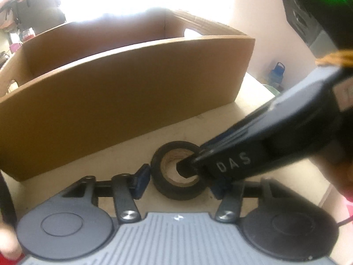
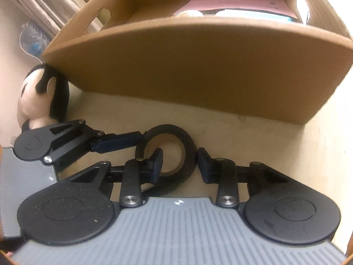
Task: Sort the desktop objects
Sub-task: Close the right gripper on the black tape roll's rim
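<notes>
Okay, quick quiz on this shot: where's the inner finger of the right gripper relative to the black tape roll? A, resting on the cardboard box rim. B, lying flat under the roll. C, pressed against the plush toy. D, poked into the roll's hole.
D: in the right wrist view one finger of the right gripper sits inside the core of the black tape roll, the other outside its wall.

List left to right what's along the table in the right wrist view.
Plush toy → left gripper → black tape roll → right gripper's outer finger, beside the roll.
</notes>
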### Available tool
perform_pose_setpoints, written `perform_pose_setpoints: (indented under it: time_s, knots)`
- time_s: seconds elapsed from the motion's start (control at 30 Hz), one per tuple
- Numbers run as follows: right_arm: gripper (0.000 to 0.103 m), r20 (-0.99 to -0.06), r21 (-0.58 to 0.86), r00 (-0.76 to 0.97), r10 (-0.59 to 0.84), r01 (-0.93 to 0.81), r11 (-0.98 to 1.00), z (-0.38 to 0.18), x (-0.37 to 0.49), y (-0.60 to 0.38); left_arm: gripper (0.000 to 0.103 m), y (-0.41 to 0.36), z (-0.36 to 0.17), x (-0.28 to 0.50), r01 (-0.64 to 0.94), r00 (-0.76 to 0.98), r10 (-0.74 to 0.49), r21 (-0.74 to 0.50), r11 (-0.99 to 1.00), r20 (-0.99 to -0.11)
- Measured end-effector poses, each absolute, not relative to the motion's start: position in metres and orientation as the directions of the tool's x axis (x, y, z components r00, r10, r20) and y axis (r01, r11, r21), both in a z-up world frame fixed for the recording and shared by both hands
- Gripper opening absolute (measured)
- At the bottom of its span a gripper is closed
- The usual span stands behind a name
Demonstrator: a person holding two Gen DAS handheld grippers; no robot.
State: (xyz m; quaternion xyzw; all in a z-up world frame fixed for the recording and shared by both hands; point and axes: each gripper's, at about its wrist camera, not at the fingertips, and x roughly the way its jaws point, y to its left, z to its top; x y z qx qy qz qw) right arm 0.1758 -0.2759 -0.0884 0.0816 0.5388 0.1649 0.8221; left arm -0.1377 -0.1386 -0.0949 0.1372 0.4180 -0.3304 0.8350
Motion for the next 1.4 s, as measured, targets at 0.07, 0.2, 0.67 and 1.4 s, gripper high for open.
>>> perform_pose_setpoints:
  time_s: [0.07, 0.2, 0.67, 1.4]
  knots:
    - [0.033, -0.858, 0.312, 0.365, 0.361, -0.187, 0.931, -0.087, 0.168, -0.275, 0.056, -0.133, -0.096, -0.142, 0.672, 0.426, -0.444, -0.052, 0.738, -0.788]
    - [0.032, -0.859, 0.323, 0.357, 0.366, -0.177, 0.930, -0.087, 0.152, -0.276, 0.056, -0.123, -0.097, -0.155, 0.684, 0.416, -0.452, -0.057, 0.728, -0.789]
    - [0.029, -0.865, 0.335, 0.317, 0.389, -0.213, 0.918, -0.087, 0.100, -0.267, 0.056, -0.088, -0.095, -0.198, 0.708, 0.391, -0.482, -0.078, 0.702, -0.784]
    - [0.022, -0.872, 0.279, 0.339, 0.353, -0.250, 0.927, -0.086, 0.103, -0.265, 0.066, -0.114, -0.099, -0.216, 0.740, 0.387, -0.466, -0.034, 0.672, -0.796]
